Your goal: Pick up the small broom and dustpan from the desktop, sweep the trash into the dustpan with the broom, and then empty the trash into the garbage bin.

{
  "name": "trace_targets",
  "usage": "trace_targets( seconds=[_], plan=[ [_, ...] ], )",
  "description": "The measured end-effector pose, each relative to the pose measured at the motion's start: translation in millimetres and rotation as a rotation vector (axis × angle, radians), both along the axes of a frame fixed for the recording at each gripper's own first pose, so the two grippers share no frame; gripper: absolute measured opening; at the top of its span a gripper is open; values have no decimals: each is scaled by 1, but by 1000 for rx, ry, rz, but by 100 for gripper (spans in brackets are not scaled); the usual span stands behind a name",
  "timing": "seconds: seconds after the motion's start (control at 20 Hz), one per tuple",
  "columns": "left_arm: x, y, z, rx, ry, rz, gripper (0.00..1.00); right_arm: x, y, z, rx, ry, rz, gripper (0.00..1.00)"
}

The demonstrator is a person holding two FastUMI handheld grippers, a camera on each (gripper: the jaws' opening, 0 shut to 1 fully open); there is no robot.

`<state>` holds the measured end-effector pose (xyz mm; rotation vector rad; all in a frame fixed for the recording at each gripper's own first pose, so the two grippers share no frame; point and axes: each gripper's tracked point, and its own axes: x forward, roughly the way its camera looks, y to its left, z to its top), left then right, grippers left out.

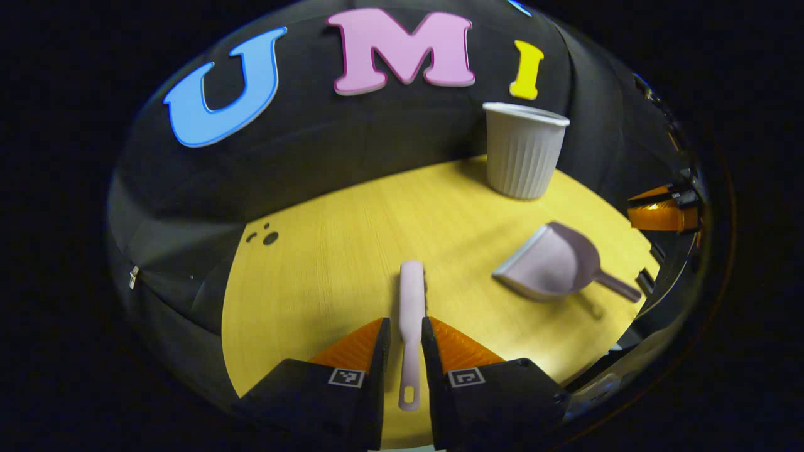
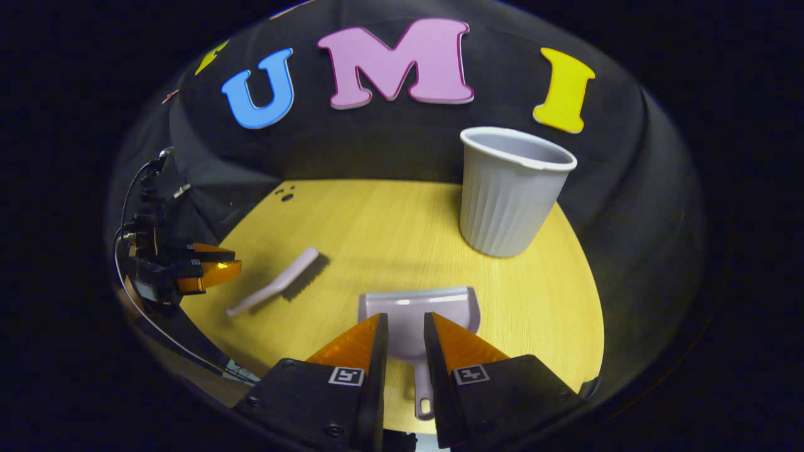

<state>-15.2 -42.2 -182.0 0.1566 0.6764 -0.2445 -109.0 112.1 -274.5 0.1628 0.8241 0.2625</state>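
- Left gripper view: pretty much at the start here. The small broom lies flat on the bench, handle pointing back toward the camera, and it runs right up the gap between the left tongs. The jaws are parted with a finger on each side of the handle, close but not pressing as far as I can see, so I'd call it lined up and not gripped yet.
- Same view: the dustpan sits off to the right on the bench, mouth facing left, and the garbage bin stands upright behind it near the back wall. The small dark specks at the far left edge of the bench are probably the trash (too small to be sure).
- Right gripper view: same story for the right tongs. They're open and straddle the dustpan's thin handle, with the pan lying flat just ahead of the tips. No squeeze visible.
- Same view: both tongs look held low and angled down at the bench.
- Still to go, judging from this: both grabs, the sweep, the dump into the bin.
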Motion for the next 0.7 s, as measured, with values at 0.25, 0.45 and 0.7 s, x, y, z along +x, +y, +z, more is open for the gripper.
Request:
trace_targets(
  seconds=[0.25,0.45,0.7],
  plan=[
    [16,-15,77,-120,-225,2,34,29,-13,64,-24,-226,-65,37],
    [17,-18,110,-166,-307,0,34,35,-22,101,-52,-318,-102,38],
    [15,-14,137,-219,-368,4,34,40,-18,127,-60,-364,-134,37]
  ],
)
